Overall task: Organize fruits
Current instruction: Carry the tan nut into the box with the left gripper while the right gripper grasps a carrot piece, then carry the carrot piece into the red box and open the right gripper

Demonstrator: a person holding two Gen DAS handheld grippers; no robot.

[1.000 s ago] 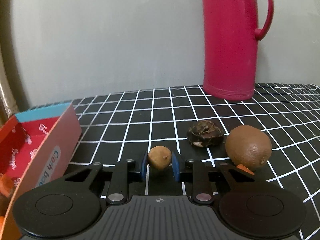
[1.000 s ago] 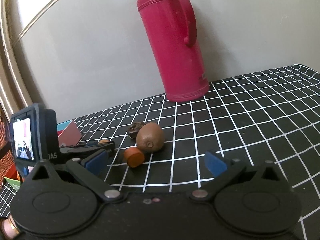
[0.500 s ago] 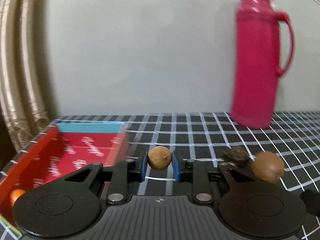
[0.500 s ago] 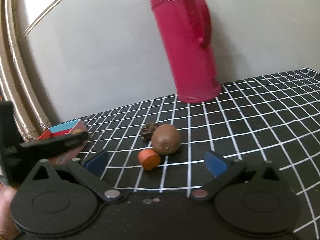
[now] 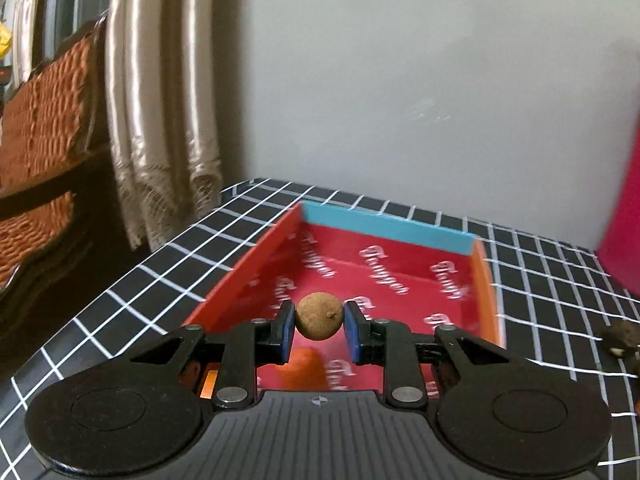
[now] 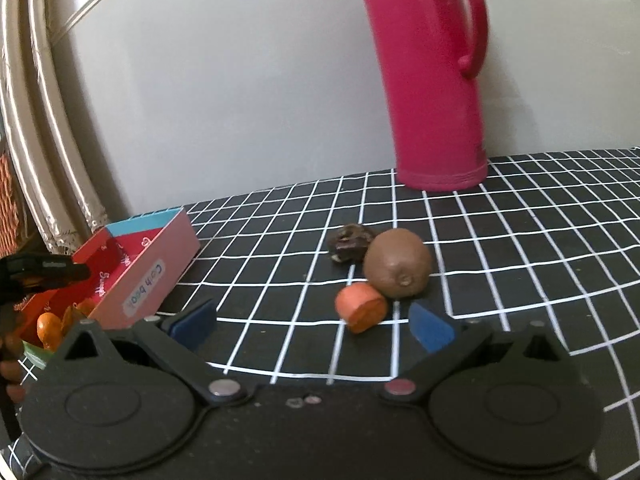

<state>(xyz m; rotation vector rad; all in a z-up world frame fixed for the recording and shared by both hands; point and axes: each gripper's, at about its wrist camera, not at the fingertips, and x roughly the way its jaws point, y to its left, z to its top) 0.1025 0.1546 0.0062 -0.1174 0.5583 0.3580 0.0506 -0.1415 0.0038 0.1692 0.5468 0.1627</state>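
Carried off the desk (image 5: 152, 276) and now hanging over the red box (image 5: 392, 232), where a second ago only grid lay beneath: one release from sorted. Left gripper (image 5: 319, 322) jaws pinching the small brown fruit (image 5: 319, 317) squarely between blue pads. Right gripper (image 6: 312, 326) jaws spread wide, holding nothing; beyond them an orange piece (image 6: 361, 307), kiwi (image 6: 398, 263) and dark shrivelled fruit (image 6: 349, 237), still unsorted.

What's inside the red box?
Orange fruit pieces lie at the near end of the red box. The left gripper and the box's wall hide the rest of its floor.
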